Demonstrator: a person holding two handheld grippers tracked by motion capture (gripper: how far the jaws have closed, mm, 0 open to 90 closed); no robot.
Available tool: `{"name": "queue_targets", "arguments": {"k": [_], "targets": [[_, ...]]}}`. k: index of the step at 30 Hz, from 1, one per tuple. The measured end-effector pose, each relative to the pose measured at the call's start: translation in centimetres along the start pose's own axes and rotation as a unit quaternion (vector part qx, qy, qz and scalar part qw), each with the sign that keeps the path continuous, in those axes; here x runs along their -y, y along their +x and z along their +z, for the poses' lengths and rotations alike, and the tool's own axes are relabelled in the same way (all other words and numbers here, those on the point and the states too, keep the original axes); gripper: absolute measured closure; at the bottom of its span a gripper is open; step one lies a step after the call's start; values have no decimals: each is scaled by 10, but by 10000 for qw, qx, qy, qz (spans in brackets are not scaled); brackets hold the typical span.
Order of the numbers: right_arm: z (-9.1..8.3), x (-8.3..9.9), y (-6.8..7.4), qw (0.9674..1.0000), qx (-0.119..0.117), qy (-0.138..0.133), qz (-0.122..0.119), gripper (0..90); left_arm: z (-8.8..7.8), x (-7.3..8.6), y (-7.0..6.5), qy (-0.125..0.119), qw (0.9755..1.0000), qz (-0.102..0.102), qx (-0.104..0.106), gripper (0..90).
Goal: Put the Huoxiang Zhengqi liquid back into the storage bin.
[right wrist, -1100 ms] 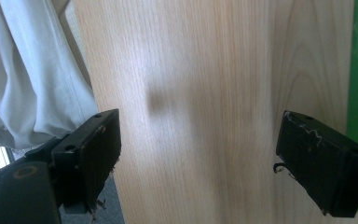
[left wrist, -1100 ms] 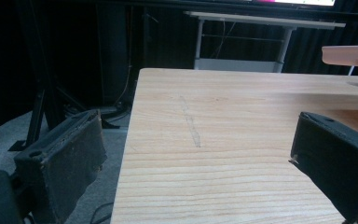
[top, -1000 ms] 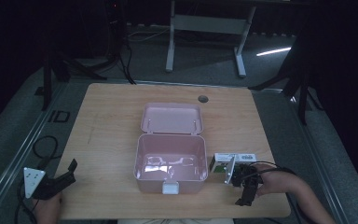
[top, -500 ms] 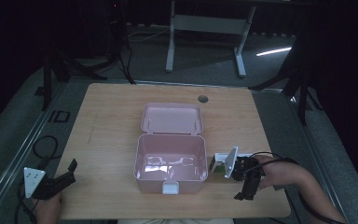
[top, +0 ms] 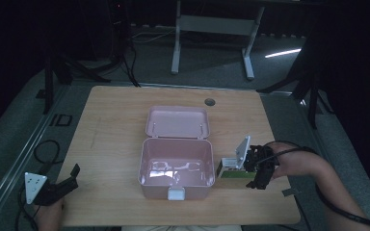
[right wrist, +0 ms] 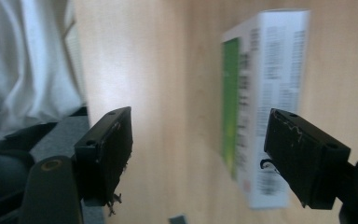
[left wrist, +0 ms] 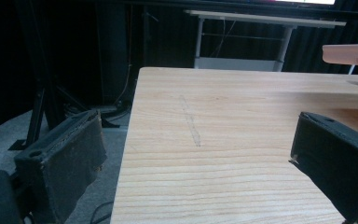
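An open pink box (top: 176, 185) stands mid-table with its lid (top: 177, 121) laid back. A white and green carton (top: 230, 170) lies flat just right of the box. My right gripper (top: 250, 175) is turned on its side at the carton's right end, its grey plate tilted up. In the right gripper view its jaws stand wide open (right wrist: 205, 149), with the carton (right wrist: 265, 93) just ahead and partly behind the right-hand jaw. My left gripper (top: 71, 178) rests at the table's front left corner, open and holding nothing (left wrist: 196, 154).
The wooden table (top: 111, 125) has a round cable hole (top: 210, 102) behind the lid. The lid's edge (left wrist: 349, 52) shows at the top right of the left gripper view. A white cloth (right wrist: 23, 60) lies past the table edge. Desk legs stand on the floor beyond.
My right gripper has rolled onto its side and shifted slightly away from the front edge, beside the carton. The carton, the box and my left gripper have stayed put.
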State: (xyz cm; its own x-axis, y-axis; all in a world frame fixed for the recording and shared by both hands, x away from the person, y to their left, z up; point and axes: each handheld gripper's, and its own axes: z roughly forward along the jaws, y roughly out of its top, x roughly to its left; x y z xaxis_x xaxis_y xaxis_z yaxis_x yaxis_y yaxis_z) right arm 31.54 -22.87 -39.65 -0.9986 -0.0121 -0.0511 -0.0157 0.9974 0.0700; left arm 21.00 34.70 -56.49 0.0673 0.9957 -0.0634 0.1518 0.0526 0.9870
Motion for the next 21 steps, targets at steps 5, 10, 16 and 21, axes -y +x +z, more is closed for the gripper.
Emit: {"name": "queue_targets", "arguments": {"k": [5,10,16,21], "targets": [[-11,-4,-16,9999,93,-28,34,241,0,0,0,8,10000,2,6,31],[-13,-8,-29,9999,135,48,-32,255,0,0,0,-2,10000,-11,14,31],[-6,-9,-41,9999,112,75,57,283,0,0,0,-1,10000,-8,15,31],[6,-5,-49,9998,59,110,125,321,0,0,0,-1,10000,-4,10,31]]}}
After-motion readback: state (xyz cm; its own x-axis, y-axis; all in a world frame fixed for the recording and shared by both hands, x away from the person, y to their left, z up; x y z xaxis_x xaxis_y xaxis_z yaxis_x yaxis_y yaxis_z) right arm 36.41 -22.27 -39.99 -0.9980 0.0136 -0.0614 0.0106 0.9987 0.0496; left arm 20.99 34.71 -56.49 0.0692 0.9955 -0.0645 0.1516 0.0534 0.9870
